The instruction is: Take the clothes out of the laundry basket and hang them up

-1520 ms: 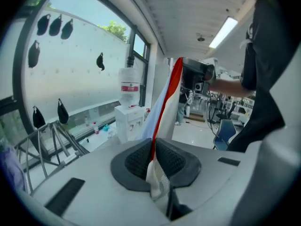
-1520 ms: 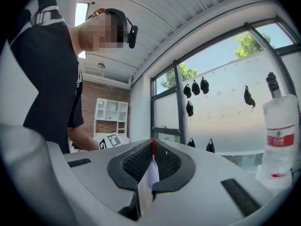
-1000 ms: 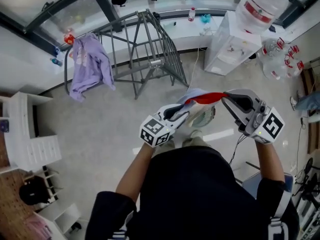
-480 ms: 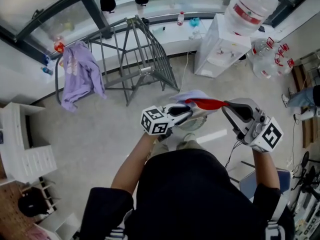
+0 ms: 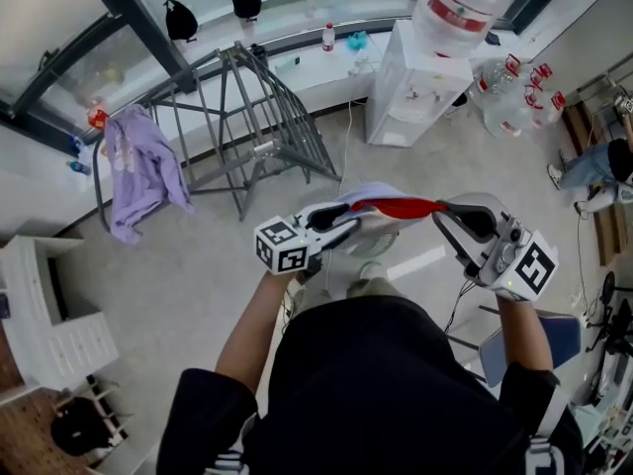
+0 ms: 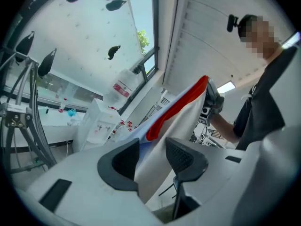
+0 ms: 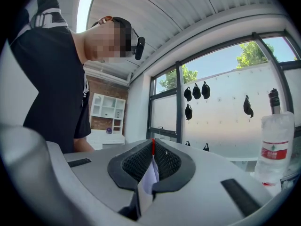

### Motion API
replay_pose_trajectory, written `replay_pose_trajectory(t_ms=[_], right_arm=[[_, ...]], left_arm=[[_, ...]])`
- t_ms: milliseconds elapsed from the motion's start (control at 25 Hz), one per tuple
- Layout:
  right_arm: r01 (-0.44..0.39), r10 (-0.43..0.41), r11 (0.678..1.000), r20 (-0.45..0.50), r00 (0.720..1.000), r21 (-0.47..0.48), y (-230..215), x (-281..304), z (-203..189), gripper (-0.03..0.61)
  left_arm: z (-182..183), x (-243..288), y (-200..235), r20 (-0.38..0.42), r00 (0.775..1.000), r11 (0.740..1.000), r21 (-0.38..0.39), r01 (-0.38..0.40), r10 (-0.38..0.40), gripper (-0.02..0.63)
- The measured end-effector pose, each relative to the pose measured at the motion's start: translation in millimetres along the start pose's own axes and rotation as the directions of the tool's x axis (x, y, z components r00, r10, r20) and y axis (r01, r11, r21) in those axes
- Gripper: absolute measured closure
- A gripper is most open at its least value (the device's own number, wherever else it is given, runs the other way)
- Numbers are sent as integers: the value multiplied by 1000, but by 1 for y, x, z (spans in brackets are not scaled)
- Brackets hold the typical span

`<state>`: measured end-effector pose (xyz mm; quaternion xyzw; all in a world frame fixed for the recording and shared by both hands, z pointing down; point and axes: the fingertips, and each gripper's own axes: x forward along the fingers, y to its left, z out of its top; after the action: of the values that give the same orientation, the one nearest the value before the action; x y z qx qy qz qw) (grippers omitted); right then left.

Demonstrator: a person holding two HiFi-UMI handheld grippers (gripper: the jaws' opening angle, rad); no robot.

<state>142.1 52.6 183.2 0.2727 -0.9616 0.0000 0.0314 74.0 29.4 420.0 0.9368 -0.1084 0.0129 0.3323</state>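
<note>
I hold a white garment with a red-trimmed edge point(image 5: 401, 207) stretched level between both grippers at chest height. My right gripper point(image 5: 445, 211) is shut on the trimmed edge; in the right gripper view the cloth point(image 7: 150, 175) is pinched between the pads of the right gripper point(image 7: 153, 149). My left gripper point(image 5: 341, 228) has just been opening its jaws. In the left gripper view the garment point(image 6: 178, 112) runs loosely through the gap of the left gripper point(image 6: 153, 149). A pale basket point(image 5: 381, 243) shows partly below the garment.
A grey metal drying rack point(image 5: 237, 117) stands ahead by the window, with a purple garment point(image 5: 134, 171) hung on its left end. A white water dispenser point(image 5: 415, 77) stands to the rack's right. White shelving point(image 5: 49, 315) is at the left.
The left gripper has shifted left along the garment and turned a little, so a longer stretch of red trim spans the grippers. The right gripper keeps its grip.
</note>
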Motion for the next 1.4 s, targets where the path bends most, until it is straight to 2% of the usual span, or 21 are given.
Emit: replay_pose_trajectory(t_ms=[240, 280, 400, 640, 720, 960, 1120, 1280, 1400], right_arm=[[20, -20, 1000, 13, 1000, 8, 3, -13, 1, 569], [21, -22, 1000, 14, 1000, 8, 4, -15, 1, 569], [25, -25, 1000, 10, 1000, 11, 7, -18, -2, 569], [32, -32, 999, 14, 999, 13, 12, -23, -1, 569], [31, -31, 999, 13, 999, 12, 13, -23, -2, 569], [30, -30, 999, 15, 999, 15, 15, -21, -4, 569], [38, -38, 999, 10, 999, 14, 11, -17, -6, 569], [56, -56, 998, 19, 998, 16, 5, -15, -8, 570], [71, -71, 997, 34, 997, 10, -2, -11, -7, 569]], left_arm=[[2, -15, -6, 8, 998, 998, 27, 55, -55, 433], [4, -13, -4, 17, 999, 998, 23, 51, -51, 445], [6, -2, 2, 45, 999, 1000, 2, 26, -26, 545], [-6, 23, -16, 0, 999, 997, 56, 48, -48, 545], [-7, 29, -17, -6, 999, 997, 63, 40, -40, 525], [1, 36, -12, 4, 999, 993, 117, -32, 32, 510], [14, 31, -8, 31, 995, 983, 159, -95, 91, 587], [25, 14, -10, 38, 991, 971, 199, -131, 126, 598], [36, -13, -9, 54, 981, 950, 243, -194, 186, 598]])
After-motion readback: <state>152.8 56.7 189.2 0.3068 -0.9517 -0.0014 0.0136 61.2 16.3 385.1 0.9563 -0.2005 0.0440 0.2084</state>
